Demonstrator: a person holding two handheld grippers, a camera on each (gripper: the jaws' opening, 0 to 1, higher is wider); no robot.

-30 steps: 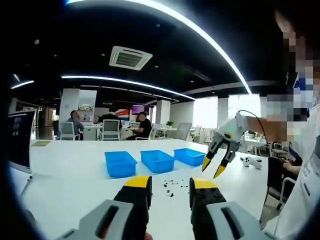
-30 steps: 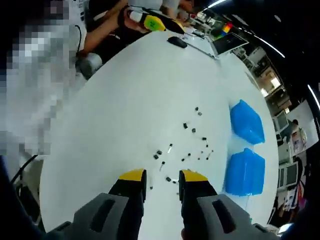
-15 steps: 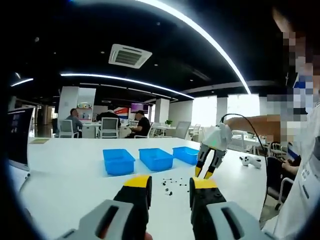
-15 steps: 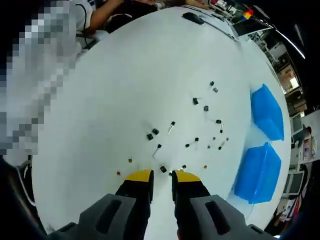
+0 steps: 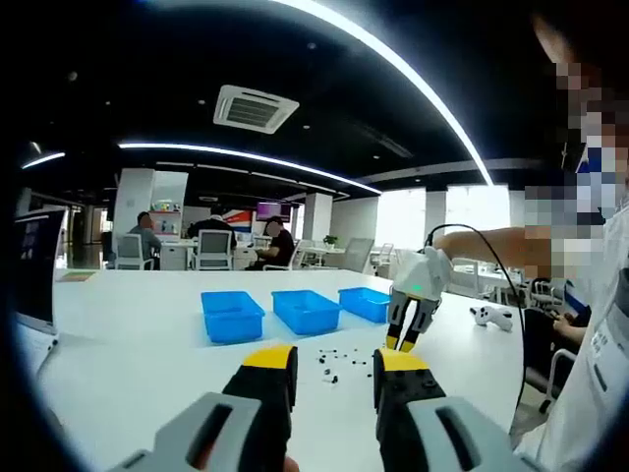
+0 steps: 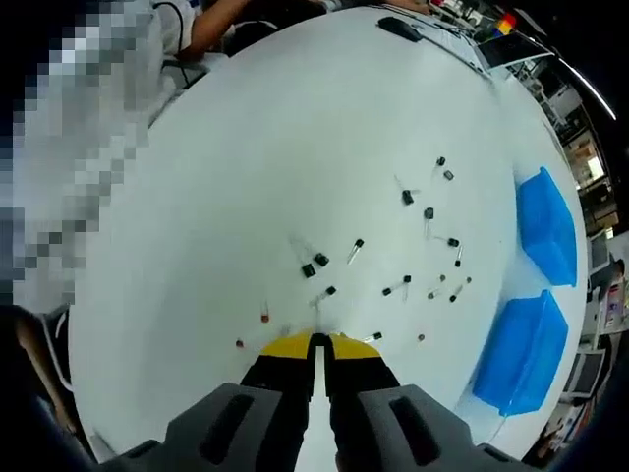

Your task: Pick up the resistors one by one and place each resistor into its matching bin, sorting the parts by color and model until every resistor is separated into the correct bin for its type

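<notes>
Resistors (image 6: 408,251) lie scattered loose over the middle of the white table (image 6: 246,147), so by my reckoning the sort has barely begun; I can't see any part inside the blue bins (image 5: 234,317), though their interiors are mostly hidden from me. In the right gripper view my right gripper (image 6: 318,342) is down at the table with its yellow tips drawn together to a hairline. They may be pinching one small component at the near edge of the scatter, but nothing shows between them, so I cannot tell whether it has a part. My left gripper (image 5: 332,360) hangs back above the table with its jaws apart and nothing in them. Three bins stand in a row beyond the parts. Nearly every resistor is left to place.
</notes>
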